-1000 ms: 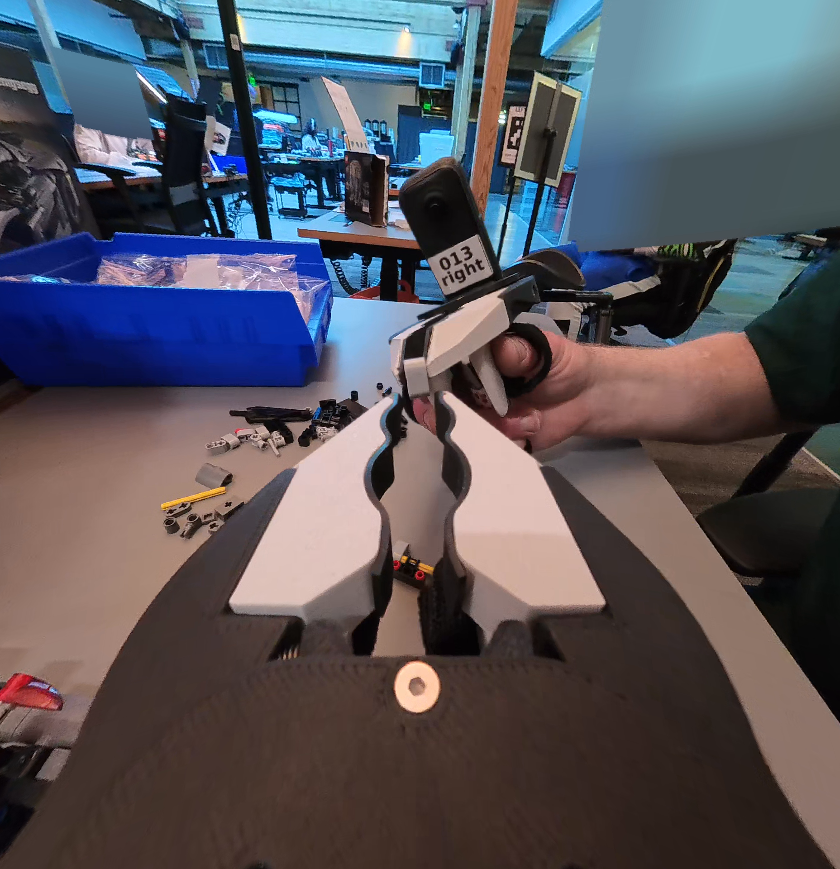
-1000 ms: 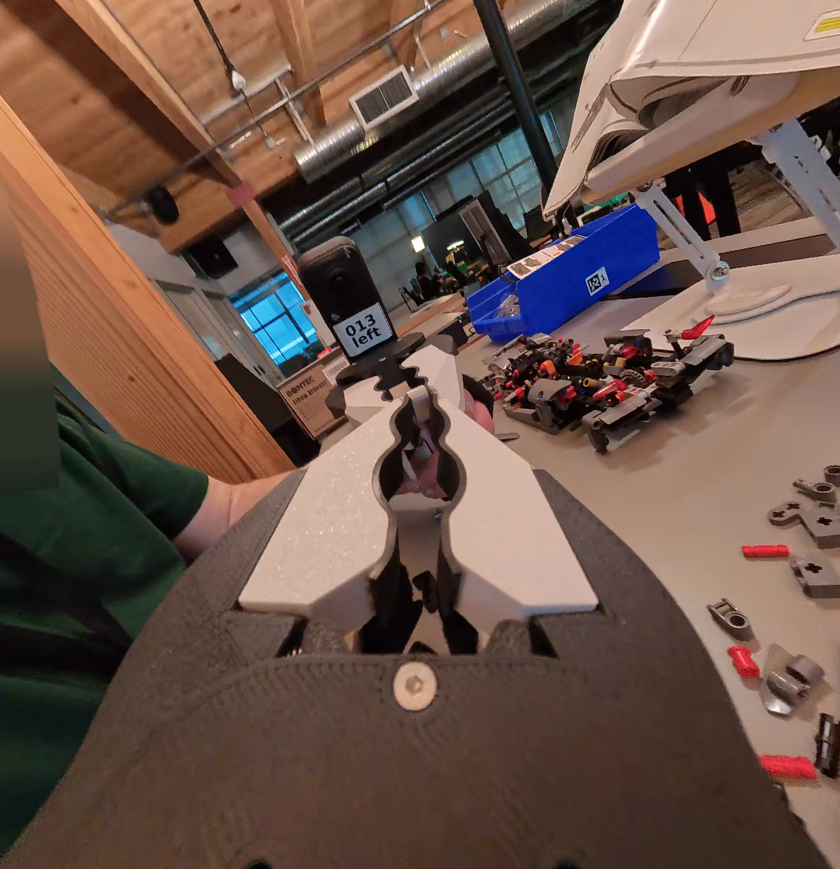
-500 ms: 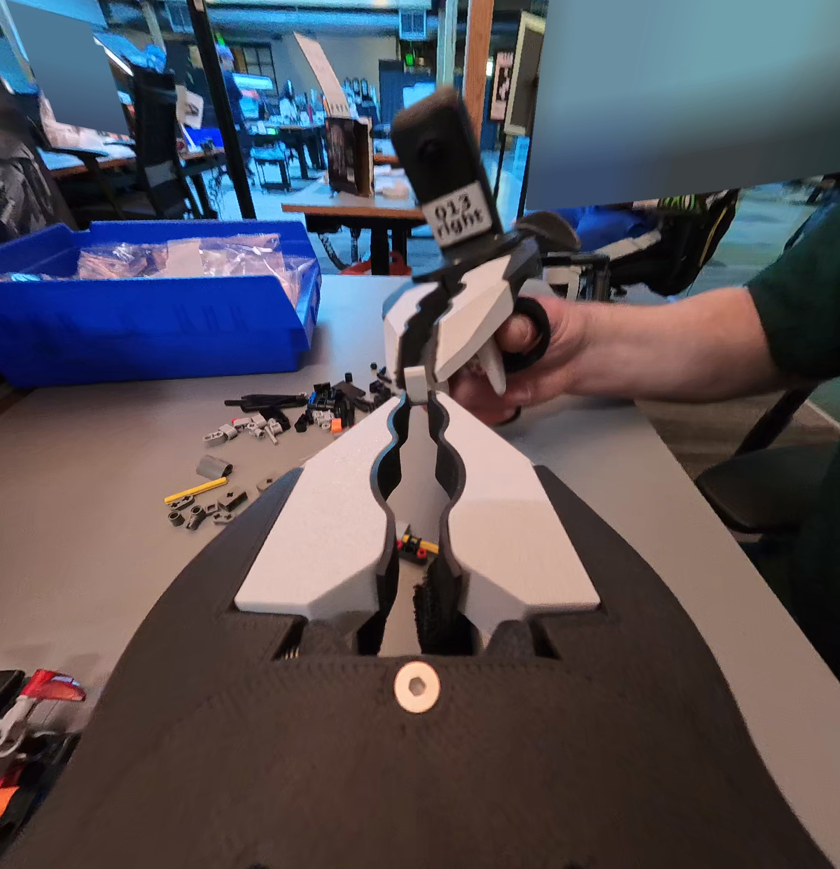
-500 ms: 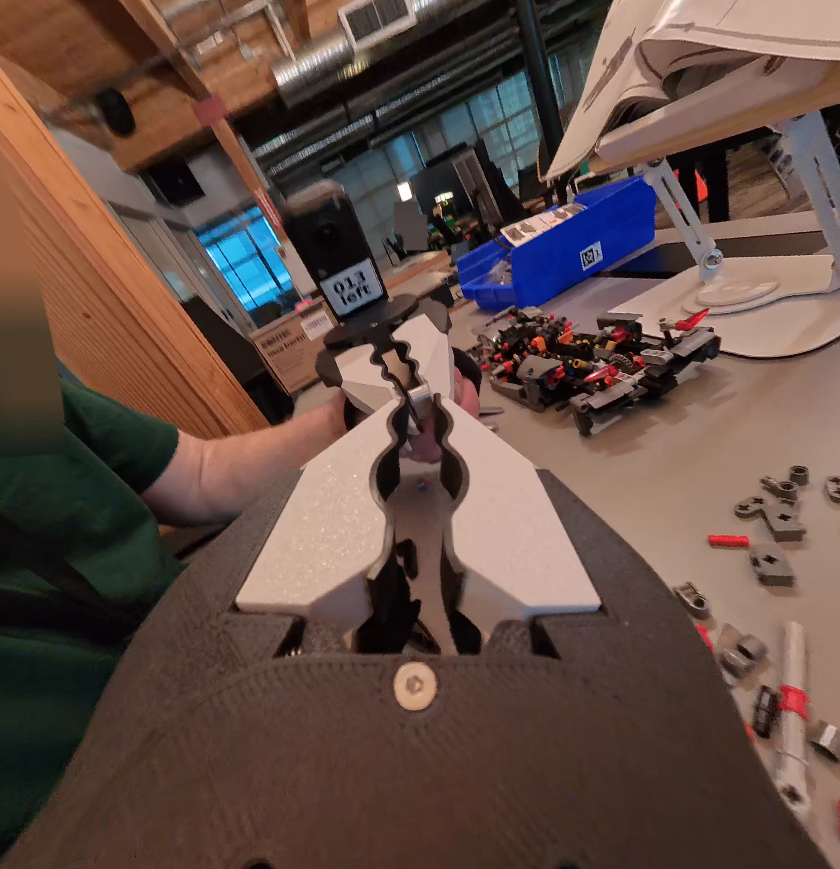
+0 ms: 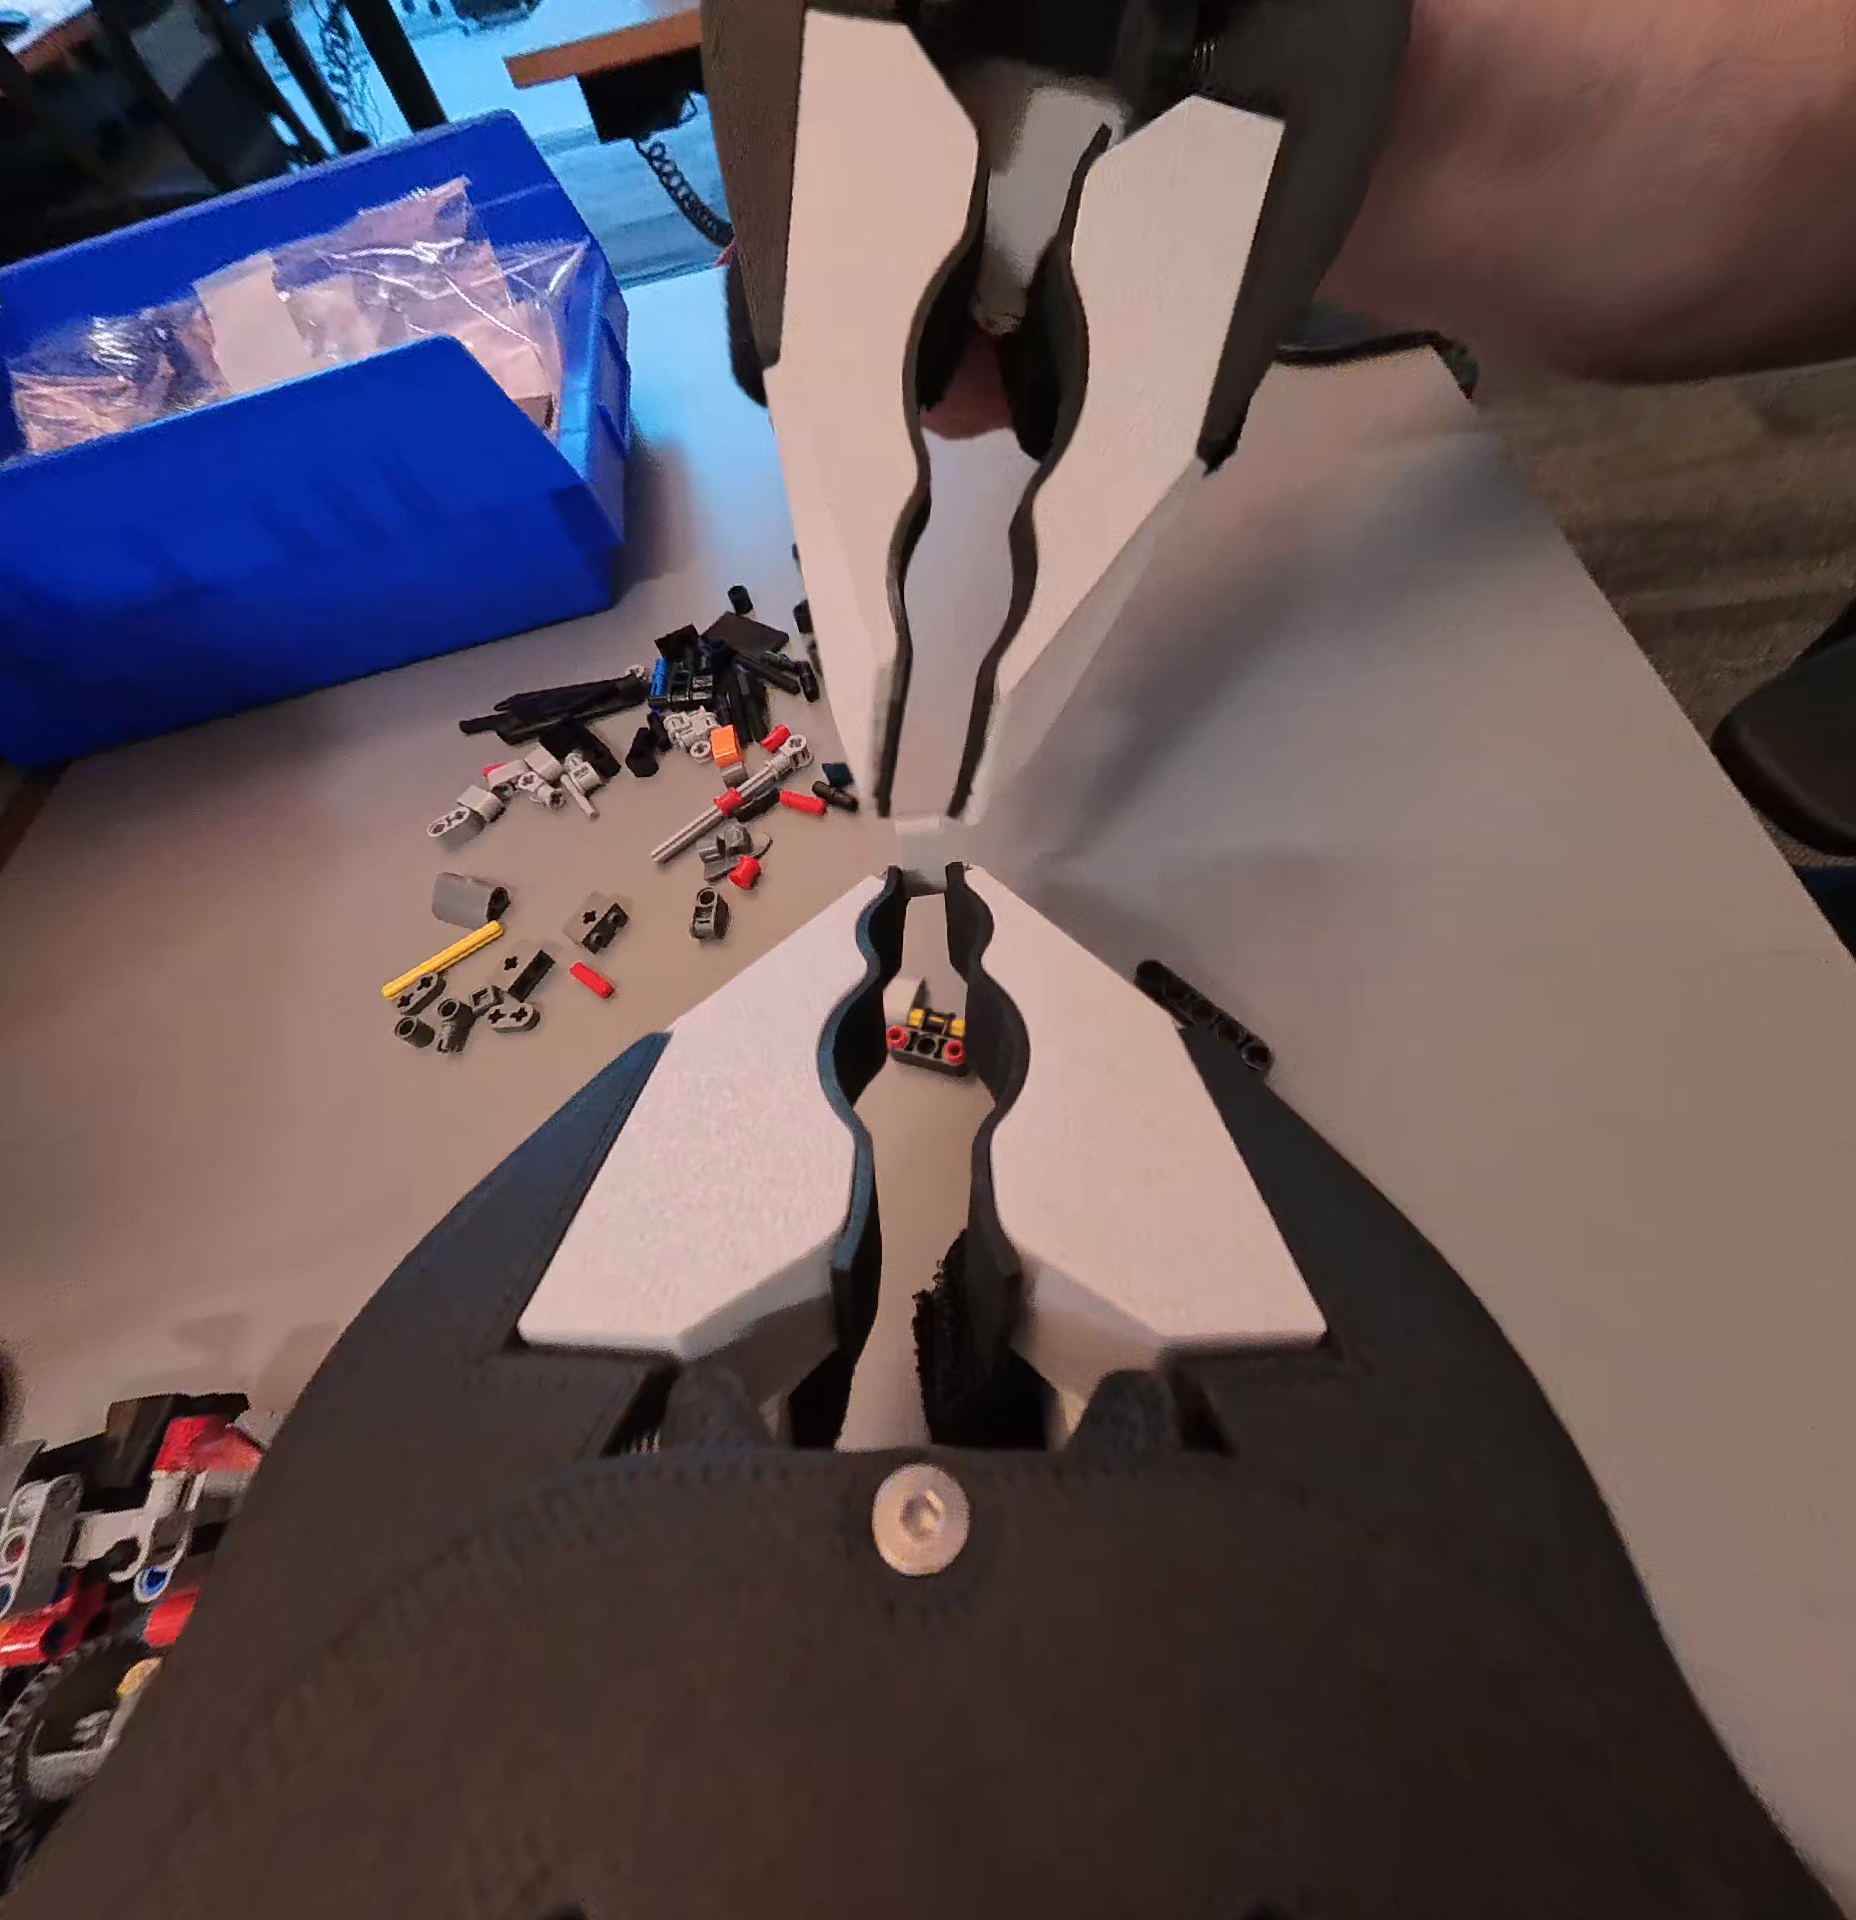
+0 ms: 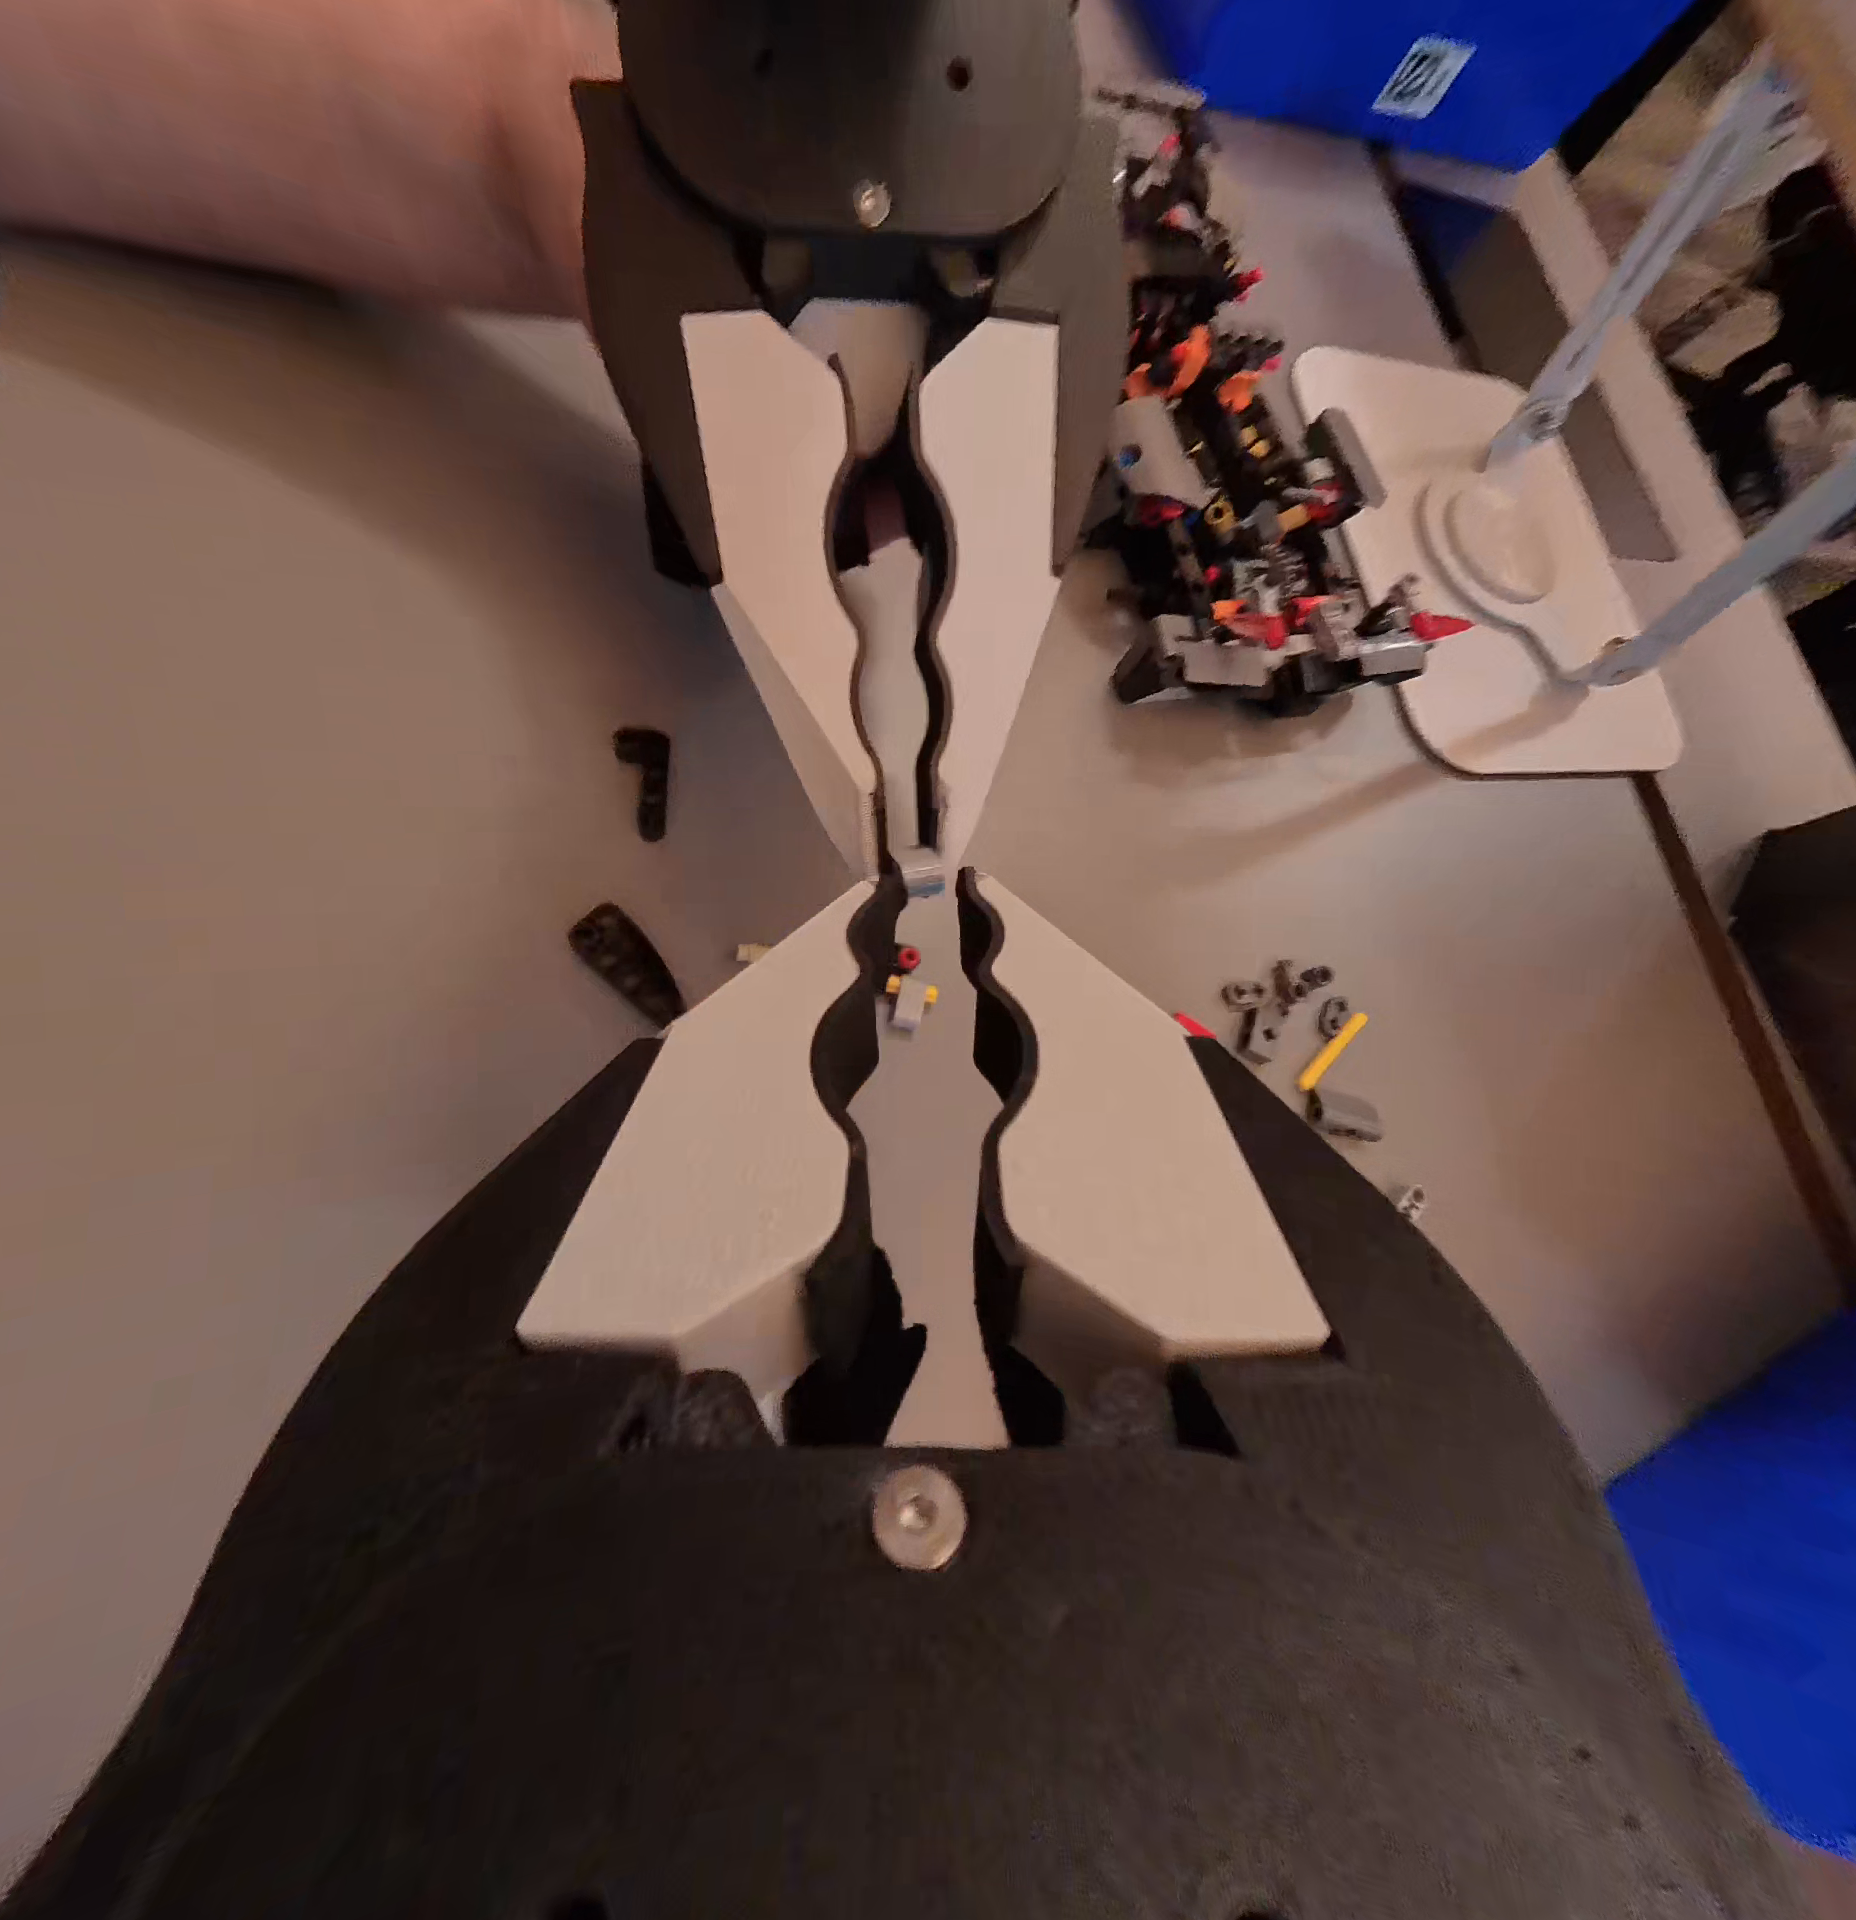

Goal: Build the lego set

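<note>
The two claws meet tip to tip in the middle of both frames, with a tiny light grey plastic lego piece [image 5: 921, 837] between them. In the left wrist view the left gripper [image 5: 919, 883] has its jaws a small way apart with the piece right at their tips, and the right gripper [image 5: 916, 805] comes down from the top of the frame, nipping the same piece — which one truly holds it, I cannot tell. The piece looks very light, hard and smooth, so I think it could slip or pop out; hold it by its flat sides. Lower down lies a small black block with red and yellow pins [image 5: 926, 1039]. Only the left view shows the loose pile of small parts [image 5: 633, 821] and the blue bin [image 5: 280, 540] at upper left — only the right view shows the half-built car model [image 6: 1246, 520] at upper right.
</note>
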The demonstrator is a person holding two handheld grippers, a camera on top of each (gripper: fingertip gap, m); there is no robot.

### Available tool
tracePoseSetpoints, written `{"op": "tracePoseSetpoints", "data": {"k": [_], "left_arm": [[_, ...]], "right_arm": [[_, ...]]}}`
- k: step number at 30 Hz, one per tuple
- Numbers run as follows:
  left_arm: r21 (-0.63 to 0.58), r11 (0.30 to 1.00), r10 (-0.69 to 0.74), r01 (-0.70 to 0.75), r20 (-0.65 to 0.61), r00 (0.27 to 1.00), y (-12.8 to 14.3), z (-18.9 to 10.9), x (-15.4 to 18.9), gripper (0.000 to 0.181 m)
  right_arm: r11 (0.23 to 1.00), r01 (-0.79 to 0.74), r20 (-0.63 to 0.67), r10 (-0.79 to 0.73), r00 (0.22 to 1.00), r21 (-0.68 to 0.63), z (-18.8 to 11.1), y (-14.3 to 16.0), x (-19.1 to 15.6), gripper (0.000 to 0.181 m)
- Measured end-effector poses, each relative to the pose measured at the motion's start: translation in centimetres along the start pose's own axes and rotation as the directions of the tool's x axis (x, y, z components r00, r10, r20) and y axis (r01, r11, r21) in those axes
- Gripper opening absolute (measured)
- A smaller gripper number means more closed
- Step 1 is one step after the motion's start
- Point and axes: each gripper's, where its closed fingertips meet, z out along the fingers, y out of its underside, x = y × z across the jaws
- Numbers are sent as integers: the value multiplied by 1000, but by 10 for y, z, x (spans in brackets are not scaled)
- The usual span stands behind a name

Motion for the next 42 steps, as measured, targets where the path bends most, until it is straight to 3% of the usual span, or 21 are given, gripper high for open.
{"op": "tracePoseSetpoints", "data": {"k": [6, 19, 26, 34, 42], "left_arm": [[-52, 998, 38, -38, -4, 999, 6, 2, 4, 6], [-138, 986, 88, -88, -9, 996, 18, 11, 8, 6], [-142, 986, 87, -89, -22, 996, 20, 14, 11, 6], [-168, 985, 49, -46, 16, 999, 32, 16, 0, 19], [-247, 967, 68, -59, 26, 997, 50, 26, -1, 20]], "right_arm": [[996, 43, 26, -42, 999, -73, 9, 9, -5, 6], [993, 60, 59, -55, 997, -98, 11, 11, -14, 11], [987, 86, 51, -79, 996, -135, 14, 16, -16, 5], [993, -75, 34, 78, 996, -90, 10, 31, -18, 5], [975, -194, 35, 199, 979, -110, 29, 64, -33, 5]]}}
